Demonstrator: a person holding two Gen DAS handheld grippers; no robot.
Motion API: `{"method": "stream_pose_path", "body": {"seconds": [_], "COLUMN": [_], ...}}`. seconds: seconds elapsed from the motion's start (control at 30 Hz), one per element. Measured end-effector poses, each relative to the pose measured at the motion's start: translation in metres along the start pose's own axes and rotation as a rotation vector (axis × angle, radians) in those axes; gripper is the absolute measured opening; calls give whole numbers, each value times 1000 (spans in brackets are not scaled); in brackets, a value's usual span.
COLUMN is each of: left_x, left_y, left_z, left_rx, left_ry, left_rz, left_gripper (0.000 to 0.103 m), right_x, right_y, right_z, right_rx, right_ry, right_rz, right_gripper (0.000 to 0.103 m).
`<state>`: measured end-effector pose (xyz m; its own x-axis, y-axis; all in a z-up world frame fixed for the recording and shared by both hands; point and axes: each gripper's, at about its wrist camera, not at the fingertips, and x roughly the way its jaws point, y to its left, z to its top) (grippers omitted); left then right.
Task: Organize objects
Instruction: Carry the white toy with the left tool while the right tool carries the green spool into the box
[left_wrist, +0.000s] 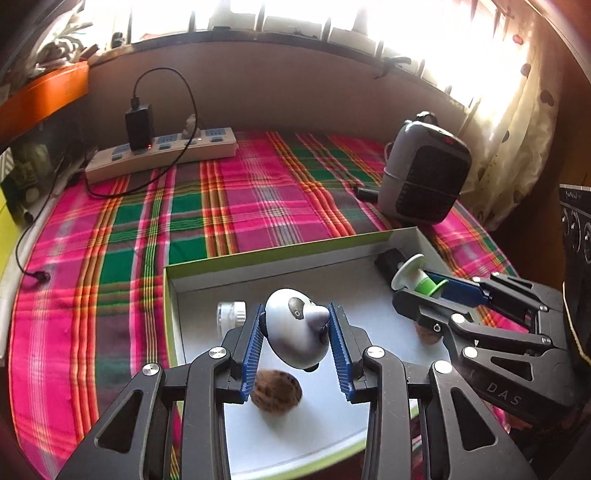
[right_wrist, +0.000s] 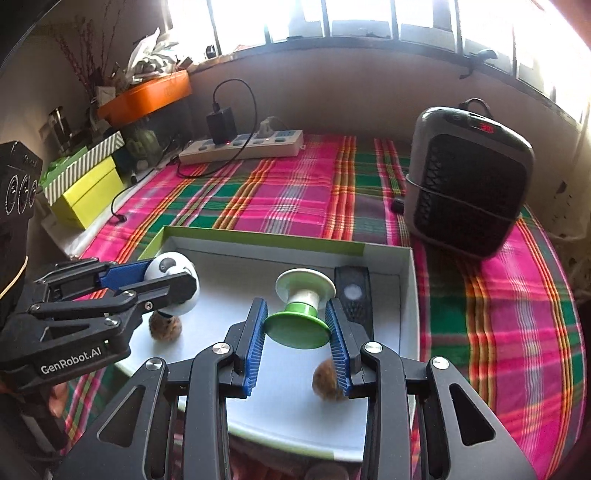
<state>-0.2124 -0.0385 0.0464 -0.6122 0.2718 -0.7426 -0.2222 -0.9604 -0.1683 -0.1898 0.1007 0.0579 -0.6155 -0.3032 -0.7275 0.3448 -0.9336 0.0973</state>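
My left gripper (left_wrist: 297, 321) is shut on a white panda-faced round toy (left_wrist: 291, 332), held above the white box (left_wrist: 258, 273) with green rim. Under it lie a brown walnut (left_wrist: 275, 393) and a small clear jar (left_wrist: 231, 314). My right gripper (right_wrist: 297, 317) is shut on a green-and-white spool (right_wrist: 301, 306) over the same box (right_wrist: 406, 295). Another walnut (right_wrist: 325, 380) lies below its right finger. A black flat device (right_wrist: 352, 295) rests at the box's far right. In the right wrist view the left gripper (right_wrist: 166, 277) holds the panda toy (right_wrist: 171, 267) over a walnut (right_wrist: 166, 326).
The box sits on a pink and green plaid cloth (left_wrist: 258, 199). A power strip (left_wrist: 162, 155) with a black charger and cables lies at the back. A grey heater (right_wrist: 465, 181) stands at the right. Yellow and striped boxes (right_wrist: 88, 184) and an orange tray (right_wrist: 147, 96) line the left.
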Motion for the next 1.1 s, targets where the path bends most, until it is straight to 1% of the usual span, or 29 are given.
{"method": "stream_pose_path", "body": {"seconds": [0.13, 0.37, 0.83, 1.1], "left_x": [9, 23, 28, 28], "left_y": [1, 3, 1, 0], "left_z": [2, 3, 5, 4], "left_rx": [11, 24, 59, 58], "left_ry": [15, 33, 32, 32], "left_rz": [6, 21, 36, 40], "left_gripper": [33, 33, 33, 33], "right_x": [15, 29, 42, 44], "right_y": [-2, -3, 3, 2], "right_z": [4, 9, 15, 16], "right_rx": [-10, -24, -66, -72], "right_ry": [23, 49, 80, 89], "right_rz": [-2, 1, -23, -32], "right_gripper": [34, 34, 34, 34]}}
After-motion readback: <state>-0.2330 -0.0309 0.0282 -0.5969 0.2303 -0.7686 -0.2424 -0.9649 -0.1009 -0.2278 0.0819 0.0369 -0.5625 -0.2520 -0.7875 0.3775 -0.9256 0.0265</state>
